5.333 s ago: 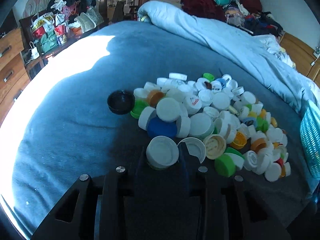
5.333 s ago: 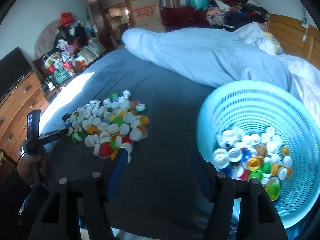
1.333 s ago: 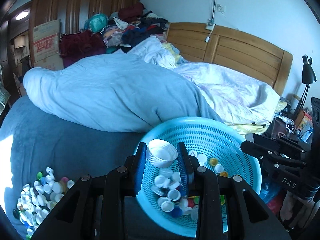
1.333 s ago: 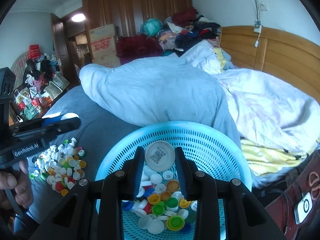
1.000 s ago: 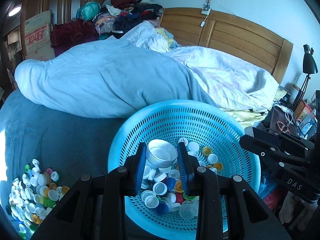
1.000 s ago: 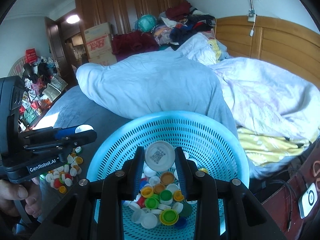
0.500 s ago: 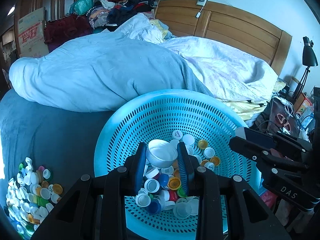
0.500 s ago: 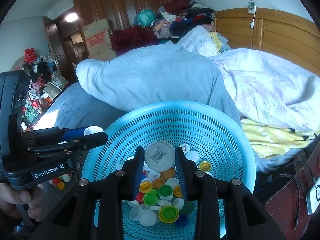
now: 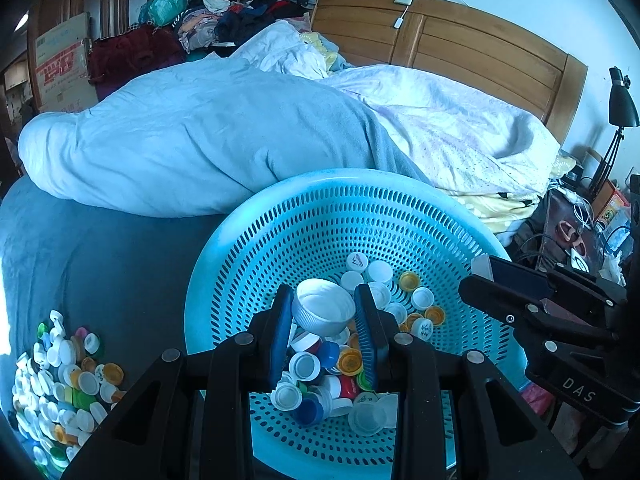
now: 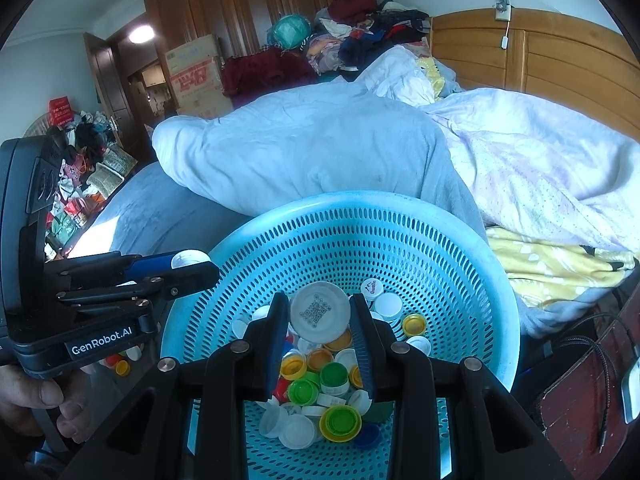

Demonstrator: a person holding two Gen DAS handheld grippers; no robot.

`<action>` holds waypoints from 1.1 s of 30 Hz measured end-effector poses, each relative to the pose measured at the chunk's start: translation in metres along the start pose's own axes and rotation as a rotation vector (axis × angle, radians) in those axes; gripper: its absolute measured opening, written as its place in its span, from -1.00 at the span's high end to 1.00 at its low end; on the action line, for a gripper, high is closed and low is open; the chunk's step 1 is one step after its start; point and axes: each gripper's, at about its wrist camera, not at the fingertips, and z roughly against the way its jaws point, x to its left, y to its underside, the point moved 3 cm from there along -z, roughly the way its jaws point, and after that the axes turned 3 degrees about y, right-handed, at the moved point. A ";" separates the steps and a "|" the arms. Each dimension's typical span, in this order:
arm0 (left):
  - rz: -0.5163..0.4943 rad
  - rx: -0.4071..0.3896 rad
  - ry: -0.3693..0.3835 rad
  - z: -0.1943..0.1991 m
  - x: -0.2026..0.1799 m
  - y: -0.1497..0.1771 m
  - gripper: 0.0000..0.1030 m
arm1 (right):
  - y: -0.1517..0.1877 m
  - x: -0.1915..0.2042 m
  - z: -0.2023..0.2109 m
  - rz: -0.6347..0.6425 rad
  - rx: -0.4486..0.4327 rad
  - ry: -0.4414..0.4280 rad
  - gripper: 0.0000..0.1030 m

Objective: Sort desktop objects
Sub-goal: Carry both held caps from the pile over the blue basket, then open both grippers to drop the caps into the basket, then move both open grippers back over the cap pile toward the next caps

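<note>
A turquoise perforated basket [image 9: 280,240] [image 10: 440,248] on the blue bed holds several bottle caps of mixed colours. My left gripper [image 9: 324,312] hangs over the basket, shut on a white cap [image 9: 323,312] held open side up. My right gripper [image 10: 320,314] is also over the basket, shut on a white cap with a QR code [image 10: 319,312]. Each gripper shows in the other's view: the right gripper [image 9: 480,276] at the basket's right, the left gripper [image 10: 196,266] at its left rim. A pile of loose caps [image 9: 60,384] lies on the bed at lower left.
A rumpled pale blue duvet [image 9: 192,144] lies just behind the basket. A wooden headboard [image 9: 460,44] stands at the back right, a black lamp [image 9: 620,100] and a cluttered bedside table [image 9: 576,236] to the right. A hand [image 10: 36,400] holds the left gripper's handle.
Both grippers have come closer over the basket, which now looms larger and lower in both views. Each still holds its white cap.
</note>
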 end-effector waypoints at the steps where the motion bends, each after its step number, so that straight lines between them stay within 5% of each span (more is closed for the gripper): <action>1: 0.000 0.000 0.000 -0.001 0.000 0.000 0.49 | 0.000 0.000 -0.001 -0.001 0.001 0.000 0.33; 4: 0.001 0.005 -0.002 -0.003 -0.001 0.001 0.37 | 0.002 -0.001 -0.001 -0.007 -0.001 0.001 0.33; 8: -0.003 -0.002 -0.014 -0.004 0.000 0.002 0.22 | 0.002 -0.005 -0.001 -0.021 -0.008 0.007 -0.12; 12: 0.009 0.000 -0.014 -0.004 0.005 0.004 0.21 | 0.003 -0.005 0.001 -0.030 -0.015 0.005 -0.37; 16: 0.025 -0.019 -0.012 0.009 0.017 0.008 0.21 | 0.005 0.008 0.008 -0.020 -0.023 -0.026 -0.41; 22: 0.094 -0.117 -0.081 0.062 0.080 0.039 0.07 | 0.017 0.057 0.021 0.126 0.004 -0.127 -0.41; 24: 0.135 -0.136 -0.130 0.081 0.107 0.060 0.05 | 0.023 0.076 0.022 0.205 0.024 -0.156 -0.58; 33: 0.365 -0.132 -0.344 0.155 0.231 0.165 0.04 | 0.046 0.182 0.006 0.372 0.047 -0.330 -0.70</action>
